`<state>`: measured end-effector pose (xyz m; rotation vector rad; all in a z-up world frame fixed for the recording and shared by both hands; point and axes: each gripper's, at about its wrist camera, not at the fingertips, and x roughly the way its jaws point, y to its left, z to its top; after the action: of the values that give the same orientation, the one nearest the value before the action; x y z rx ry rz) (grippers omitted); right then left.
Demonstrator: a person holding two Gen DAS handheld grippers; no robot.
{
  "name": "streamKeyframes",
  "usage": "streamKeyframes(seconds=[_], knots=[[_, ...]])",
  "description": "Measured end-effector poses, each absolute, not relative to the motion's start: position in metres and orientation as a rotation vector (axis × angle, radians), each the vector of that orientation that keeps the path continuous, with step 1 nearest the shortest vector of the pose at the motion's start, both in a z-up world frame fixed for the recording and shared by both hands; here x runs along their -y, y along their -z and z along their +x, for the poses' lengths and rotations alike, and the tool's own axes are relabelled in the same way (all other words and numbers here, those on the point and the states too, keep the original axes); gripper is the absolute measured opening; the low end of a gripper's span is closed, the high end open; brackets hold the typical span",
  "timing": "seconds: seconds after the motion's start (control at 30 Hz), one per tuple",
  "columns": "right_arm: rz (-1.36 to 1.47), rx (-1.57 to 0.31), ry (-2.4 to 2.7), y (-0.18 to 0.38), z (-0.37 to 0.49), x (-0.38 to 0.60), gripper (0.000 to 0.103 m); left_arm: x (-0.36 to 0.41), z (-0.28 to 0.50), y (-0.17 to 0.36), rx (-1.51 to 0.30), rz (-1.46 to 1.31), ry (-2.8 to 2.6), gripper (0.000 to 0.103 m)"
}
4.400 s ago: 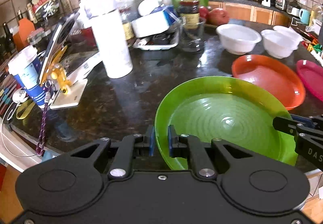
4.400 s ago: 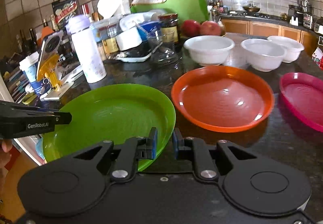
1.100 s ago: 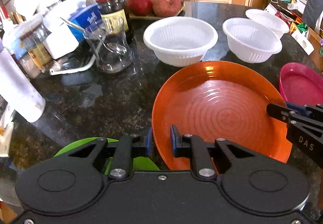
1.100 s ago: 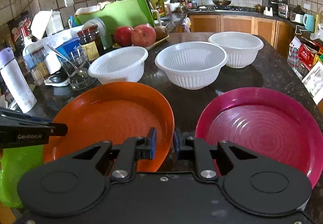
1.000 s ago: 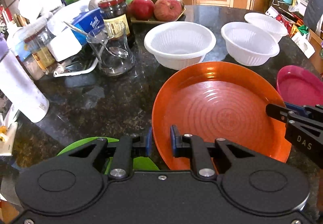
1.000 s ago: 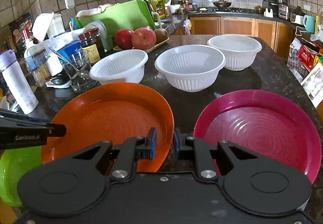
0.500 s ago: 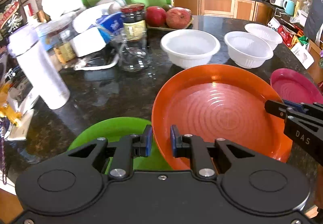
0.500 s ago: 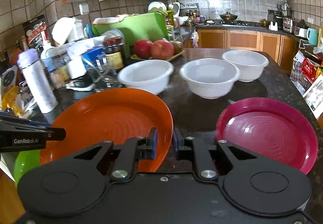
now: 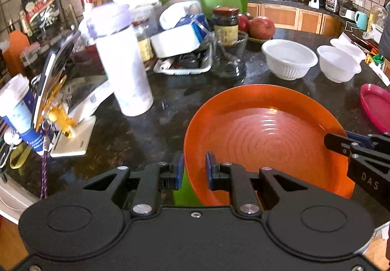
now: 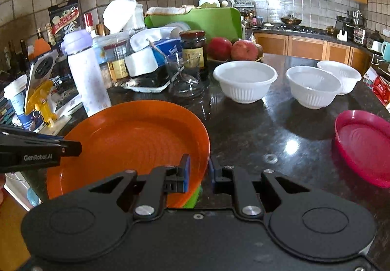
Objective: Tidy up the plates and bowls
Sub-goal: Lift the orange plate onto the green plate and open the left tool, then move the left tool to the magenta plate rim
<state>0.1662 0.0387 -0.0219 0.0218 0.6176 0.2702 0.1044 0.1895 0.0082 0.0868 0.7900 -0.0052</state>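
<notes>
An orange plate point(image 9: 263, 139) point(image 10: 136, 144) is held between both grippers just above a green plate point(image 9: 186, 189) point(image 10: 196, 197), of which only a sliver shows under its near edge. My left gripper point(image 9: 194, 168) is shut on the orange plate's left rim, and its tip point(image 10: 70, 146) shows in the right wrist view. My right gripper point(image 10: 198, 171) is shut on the right rim, seen also as a black tip point(image 9: 338, 140). A pink plate point(image 10: 365, 146) point(image 9: 375, 105) lies on the counter to the right. Three white bowls point(image 10: 245, 80) point(image 10: 313, 89) point(image 10: 341, 75) stand in a row behind.
A tall white bottle point(image 9: 124, 71), a glass pitcher point(image 9: 229, 61), a dark jar point(image 9: 225, 25), boxes and a tray crowd the back left of the dark stone counter point(image 10: 256, 129). A phone on a yellow stand point(image 9: 52, 90) and a paper cup point(image 9: 18, 110) stand at the left edge.
Both grippers have carried the orange plate to the left, away from the pink plate and the bowls. It now covers most of the green plate. Both grips are unchanged.
</notes>
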Motion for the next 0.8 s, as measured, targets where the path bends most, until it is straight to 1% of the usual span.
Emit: streamKeyframes(seconds=[0.23,0.27,0.3,0.33,0.37,0.4,0.43,0.47,0.5,0.53,0.57,0.63,0.67,0.73,0.8], knots=[[0.028,-0.637,-0.208,0.031,0.159,-0.055,0.018,-0.210,0.107,0.007,-0.830,0.074,0.075,0.024],[0.033,-0.632,-0.203,0.030,0.158,-0.056,0.022,-0.212,0.108,0.009,-0.832,0.074,0.084,0.025],[0.033,-0.633,-0.186,0.030,0.159,-0.057,0.025,-0.213,0.106,0.009,-0.823,0.073,0.096,0.028],[0.032,-0.623,-0.175,0.030,0.157,-0.058,0.026,-0.213,0.104,0.009,-0.810,0.076,0.101,0.034],[0.030,-0.607,-0.169,0.029,0.155,-0.058,0.036,-0.213,0.101,0.008,-0.796,0.082,0.105,0.039],[0.028,-0.597,-0.157,0.028,0.153,-0.059,0.049,-0.213,0.099,0.006,-0.780,0.091,0.107,0.049],[0.024,-0.579,-0.142,0.026,0.150,-0.059,0.054,-0.212,0.097,0.004,-0.761,0.099,0.106,0.054],[0.018,-0.560,-0.130,0.025,0.148,-0.060,0.059,-0.213,0.095,0.003,-0.738,0.102,0.105,0.061],[0.006,-0.542,-0.118,0.024,0.147,-0.060,0.059,-0.214,0.095,0.001,-0.721,0.099,0.106,0.063],[-0.008,-0.531,-0.108,0.023,0.146,-0.061,0.064,-0.215,0.093,-0.001,-0.709,0.095,0.111,0.063],[-0.021,-0.523,-0.098,0.022,0.145,-0.060,0.072,-0.215,0.093,-0.002,-0.702,0.090,0.119,0.064],[-0.032,-0.517,-0.087,0.021,0.143,-0.058,0.081,-0.216,0.093,-0.005,-0.702,0.071,0.138,0.068],[-0.031,-0.517,-0.082,0.021,0.143,-0.056,0.083,-0.217,0.093,-0.007,-0.704,0.059,0.143,0.071],[-0.020,-0.531,-0.075,0.019,0.142,-0.050,0.083,-0.216,0.095,-0.009,-0.709,0.039,0.143,0.073],[0.002,-0.540,-0.060,0.019,0.143,-0.043,0.083,-0.213,0.096,-0.011,-0.721,0.032,0.124,0.080]])
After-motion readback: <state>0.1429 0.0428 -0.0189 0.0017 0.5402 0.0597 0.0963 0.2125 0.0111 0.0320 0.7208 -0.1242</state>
